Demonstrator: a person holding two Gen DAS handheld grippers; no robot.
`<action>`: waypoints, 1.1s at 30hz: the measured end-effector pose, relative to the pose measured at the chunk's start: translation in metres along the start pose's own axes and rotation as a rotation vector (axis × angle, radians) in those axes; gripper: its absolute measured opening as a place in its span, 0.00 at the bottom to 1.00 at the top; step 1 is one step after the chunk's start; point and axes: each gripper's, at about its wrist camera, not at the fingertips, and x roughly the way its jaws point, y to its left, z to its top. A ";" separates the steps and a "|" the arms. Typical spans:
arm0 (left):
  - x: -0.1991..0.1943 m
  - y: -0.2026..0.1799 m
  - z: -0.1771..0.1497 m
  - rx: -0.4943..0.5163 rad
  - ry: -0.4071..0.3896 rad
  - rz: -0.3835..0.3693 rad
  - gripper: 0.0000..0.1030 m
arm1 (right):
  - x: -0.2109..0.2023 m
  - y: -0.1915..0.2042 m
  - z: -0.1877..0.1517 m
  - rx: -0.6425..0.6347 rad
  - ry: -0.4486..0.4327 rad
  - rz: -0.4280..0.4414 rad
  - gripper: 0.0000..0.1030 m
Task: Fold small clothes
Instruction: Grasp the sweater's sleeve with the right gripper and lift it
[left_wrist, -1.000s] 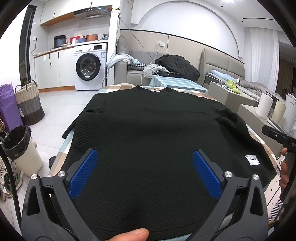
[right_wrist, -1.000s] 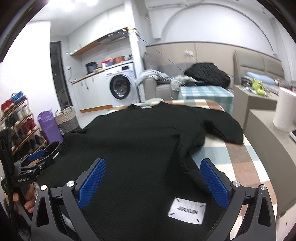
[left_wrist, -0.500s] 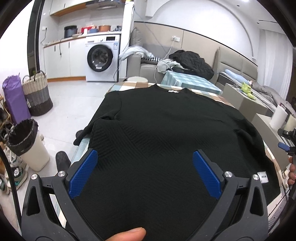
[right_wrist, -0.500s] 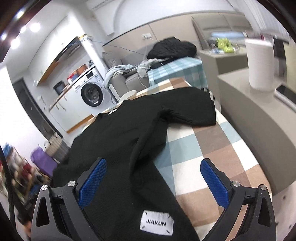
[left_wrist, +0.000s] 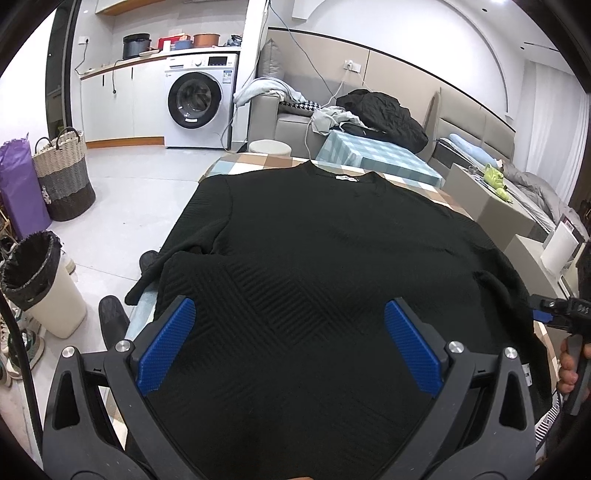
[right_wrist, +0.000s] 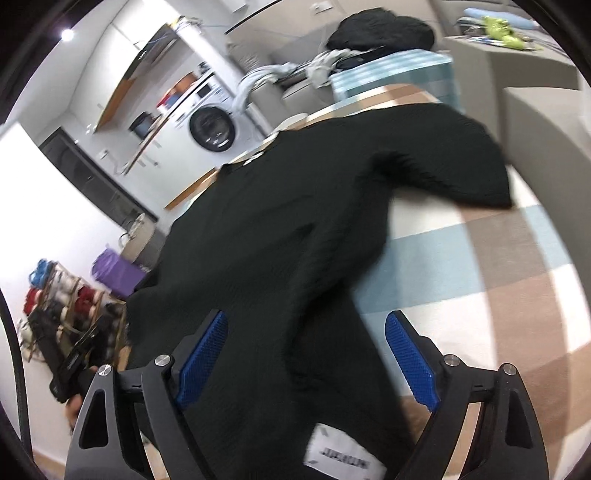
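Note:
A black knitted sweater (left_wrist: 325, 266) lies spread face-down on the checked table (right_wrist: 480, 280), collar at the far end. Its left sleeve (left_wrist: 162, 269) hangs off the table's left edge. The right sleeve (right_wrist: 461, 166) lies bent on the cloth. A white label (right_wrist: 343, 458) marks the hem's right corner. My left gripper (left_wrist: 290, 343) hovers open over the hem's left part, nothing between its pads. My right gripper (right_wrist: 306, 362) is over the hem's right edge; its jaws are closing, with the fabric below them and the pads not pressing on it.
Left of the table stand a bin with a black bag (left_wrist: 33, 273), a woven basket (left_wrist: 62, 177) and a dark shoe (left_wrist: 114, 317). A washing machine (left_wrist: 199, 103) and a cluttered sofa (left_wrist: 380, 114) are behind. Grey cabinets (right_wrist: 546, 122) flank the table's right side.
My left gripper has slid left along the hem, bringing the hanging sleeve into view. The right gripper has moved right, rolled, and its jaws have narrowed a little.

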 end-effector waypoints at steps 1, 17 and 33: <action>0.003 -0.001 0.001 0.002 0.000 -0.001 0.99 | 0.007 0.003 0.002 -0.024 -0.003 -0.034 0.85; 0.041 -0.011 0.021 0.032 0.013 0.014 0.99 | -0.013 -0.085 0.001 0.237 -0.024 -0.178 0.05; 0.054 -0.003 0.025 0.015 0.022 0.019 0.99 | -0.066 -0.104 0.020 0.303 -0.159 -0.225 0.47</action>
